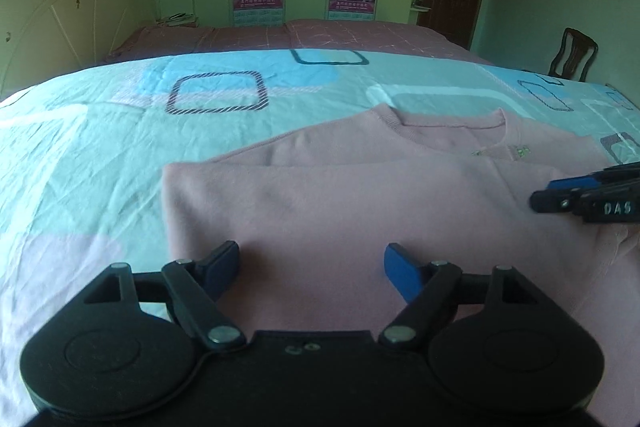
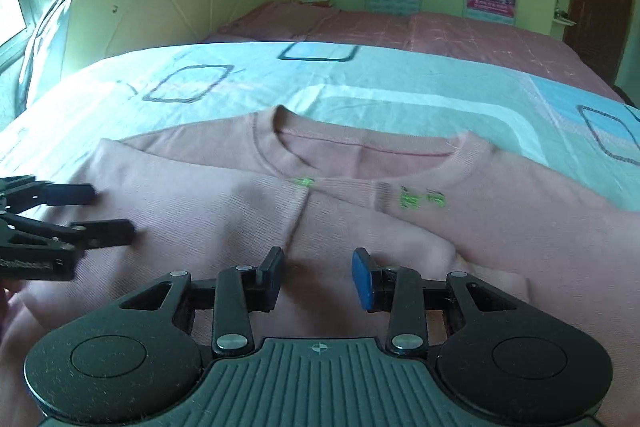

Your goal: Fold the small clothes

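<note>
Left wrist view, left to right: bedsheet (image 1: 80,155) fills the left of the frame; the pink sweater (image 1: 360,195) lies flat from centre to right edge, collar toward the top. Your left gripper (image 1: 312,265) sits low centre over the sweater, fingers wide apart, nothing between them. Your right gripper (image 2: 318,277) sits lower centre in its own view, fingers partly apart, pressing on no cloth. Progress: both side panels look folded inward, meeting near the green embroidery (image 2: 420,199). Judged remaining: the bottom-to-collar fold.
</note>
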